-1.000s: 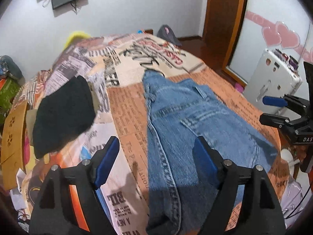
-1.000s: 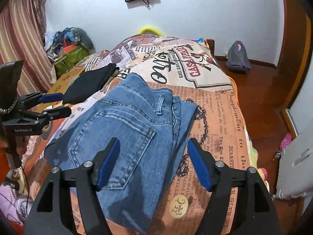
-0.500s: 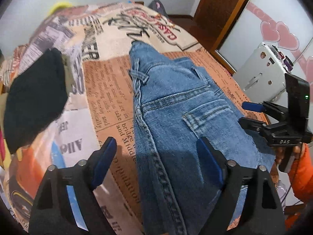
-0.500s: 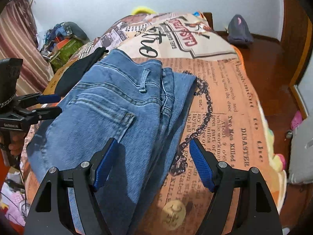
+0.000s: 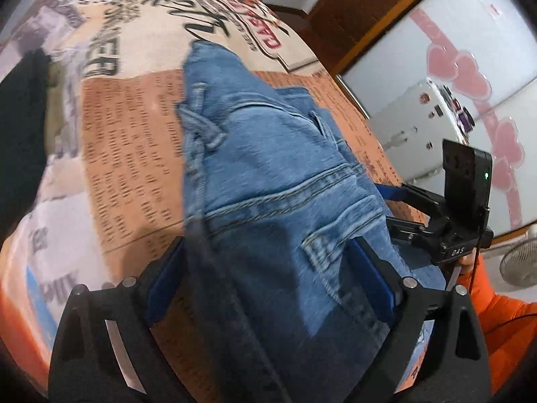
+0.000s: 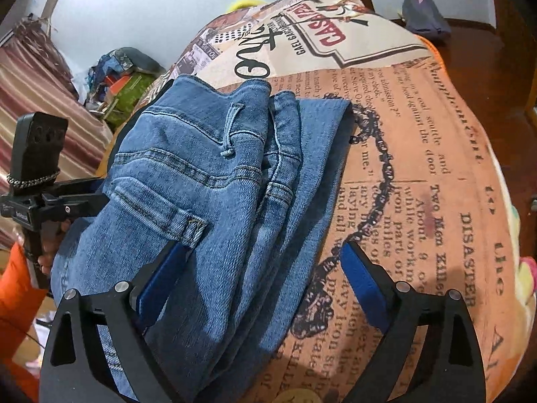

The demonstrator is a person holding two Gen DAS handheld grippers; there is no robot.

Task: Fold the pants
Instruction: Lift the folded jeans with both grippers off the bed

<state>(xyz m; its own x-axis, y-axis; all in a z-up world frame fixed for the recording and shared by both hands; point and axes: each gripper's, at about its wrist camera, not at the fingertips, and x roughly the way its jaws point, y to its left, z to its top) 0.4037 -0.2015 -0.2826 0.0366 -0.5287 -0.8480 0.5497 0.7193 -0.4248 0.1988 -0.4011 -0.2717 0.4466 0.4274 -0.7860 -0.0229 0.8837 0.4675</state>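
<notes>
Both grippers are now sitting much lower and closer over the jeans (image 6: 208,181) than a second ago, and the wall-mounted screen has slipped almost out of the top of both views. Folded blue denim is lying on the bedspread (image 6: 419,154), a newspaper-print cover in orange and cream, with its waistband pointing toward the far wall.

Jaws of the left gripper (image 5: 268,278) are opening wide and straddling the cloth near the back pocket; its blue pads are standing beside the denim, not pressing it. Jaws of the right gripper (image 6: 265,282) are likewise opening, spanning the stacked folded edges and a strip of bedspread, gripping nothing.

Around the bed, a dark garment (image 5: 20,127) is lying on the cover at the left edge of the left wrist view. A white appliance (image 5: 426,124) is standing beside a panel with pink hearts (image 5: 470,77). Striped curtains (image 6: 37,77) and a clutter pile (image 6: 124,77) are filling the far corner, and a grey bag (image 6: 424,13) is resting on the wooden floor. An orange sleeve (image 5: 496,315) is showing behind the right gripper.
</notes>
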